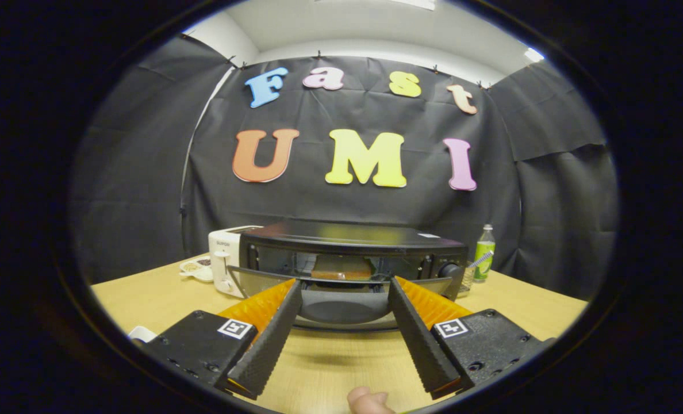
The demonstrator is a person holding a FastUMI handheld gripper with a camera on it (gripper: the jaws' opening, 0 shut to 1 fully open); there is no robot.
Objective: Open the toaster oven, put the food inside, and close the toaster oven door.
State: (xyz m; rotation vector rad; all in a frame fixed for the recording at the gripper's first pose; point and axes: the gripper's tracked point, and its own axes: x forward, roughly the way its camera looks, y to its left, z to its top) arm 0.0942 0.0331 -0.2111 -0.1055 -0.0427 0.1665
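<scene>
A light wooden worktop (pixel 146 293) carries everything here. Toward its far left stands a white boxy appliance (pixel 223 259), upright, with a knob low on its front; it looks like a small slot toaster, though the view is too warped to be sure. Just beside it, nearer the left edge, lies a shallow white dish (pixel 196 269) holding something brown and speckled. Near the far right corner stands a clear plastic bottle with a green label (pixel 484 253), upright and capped. A small white object (pixel 142 333) sits at the near left edge, mostly hidden.
</scene>
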